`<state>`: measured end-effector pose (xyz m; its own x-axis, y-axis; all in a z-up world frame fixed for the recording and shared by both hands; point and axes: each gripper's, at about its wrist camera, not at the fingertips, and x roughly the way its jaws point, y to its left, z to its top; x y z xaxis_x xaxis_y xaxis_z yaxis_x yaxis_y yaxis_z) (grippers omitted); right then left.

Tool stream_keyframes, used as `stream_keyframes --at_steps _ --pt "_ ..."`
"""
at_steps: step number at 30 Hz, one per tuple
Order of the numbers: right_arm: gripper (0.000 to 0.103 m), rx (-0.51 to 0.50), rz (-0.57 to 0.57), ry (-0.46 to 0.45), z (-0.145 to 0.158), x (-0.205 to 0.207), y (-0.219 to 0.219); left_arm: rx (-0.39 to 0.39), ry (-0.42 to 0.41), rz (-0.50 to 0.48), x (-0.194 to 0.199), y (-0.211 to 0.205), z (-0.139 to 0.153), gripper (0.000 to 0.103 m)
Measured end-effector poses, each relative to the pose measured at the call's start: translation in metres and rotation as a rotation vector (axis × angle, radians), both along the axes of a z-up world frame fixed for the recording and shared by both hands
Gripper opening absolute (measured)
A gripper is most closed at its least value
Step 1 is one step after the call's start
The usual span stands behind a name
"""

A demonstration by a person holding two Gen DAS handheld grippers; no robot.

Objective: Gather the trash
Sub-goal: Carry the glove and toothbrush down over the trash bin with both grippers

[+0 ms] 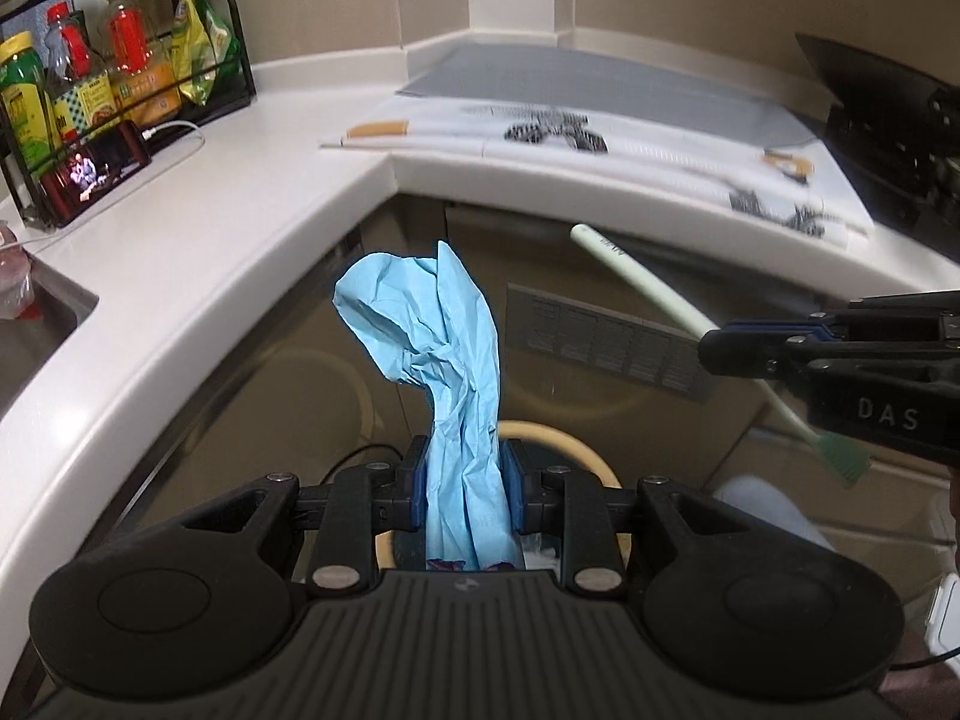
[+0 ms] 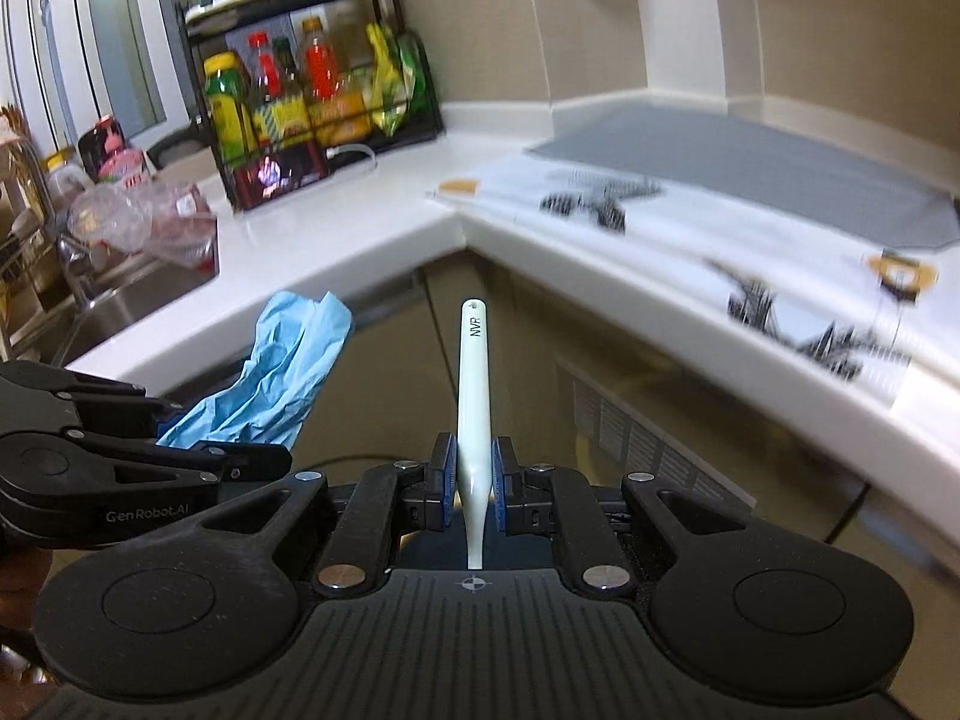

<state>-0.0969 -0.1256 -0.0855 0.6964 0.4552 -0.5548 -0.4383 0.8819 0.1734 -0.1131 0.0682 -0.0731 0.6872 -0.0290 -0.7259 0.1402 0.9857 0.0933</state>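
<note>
1. Left gripper (image 1: 465, 477): nearest the left wrist lens, its blue pads clamp the lower part of one crumpled blue glove (image 1: 438, 360). The loose upper part stands above the jaws, so the grip is mid-body rather than at an edge.
2. Right gripper (image 2: 474, 474): clenched on one pale toothbrush (image 2: 473, 396), held by the handle with the lettered end pointing forward. In the left wrist view the green bristle head (image 1: 846, 459) trails behind the jaws.
3. Placement: both items are carried in the air, clear of the white countertop (image 1: 198, 252) and in front of the cabinet fronts below it. Judged from the task, they are being taken to a bin.
4. Bin: a round tan rim (image 1: 576, 444) shows below the left gripper. It may be the receptacle, but most of it is hidden.
5. Counts: two grippers, each loaded with one piece of trash.
6. Remaining on the counter: one grey mat (image 2: 750, 180), a white printed sheet (image 2: 690, 240), one black condiment rack (image 2: 312, 90) and one phone (image 1: 96, 168) leaning against it.
7. Sink (image 1: 36, 324): partly visible, with a clear plastic bag (image 2: 150, 222) at its edge.
</note>
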Motion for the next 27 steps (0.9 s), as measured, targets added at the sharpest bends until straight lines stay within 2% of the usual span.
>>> stream_keyframes --at_steps 9,27 --pt "0.013 -0.013 0.034 0.065 -0.021 -0.009 0.011 0.004 0.073 0.007 -0.006 -0.002 -0.022 0.027" --pt "0.013 -0.040 0.033 0.116 -0.034 -0.003 0.018 0.004 0.105 0.024 0.008 0.001 -0.037 0.027"
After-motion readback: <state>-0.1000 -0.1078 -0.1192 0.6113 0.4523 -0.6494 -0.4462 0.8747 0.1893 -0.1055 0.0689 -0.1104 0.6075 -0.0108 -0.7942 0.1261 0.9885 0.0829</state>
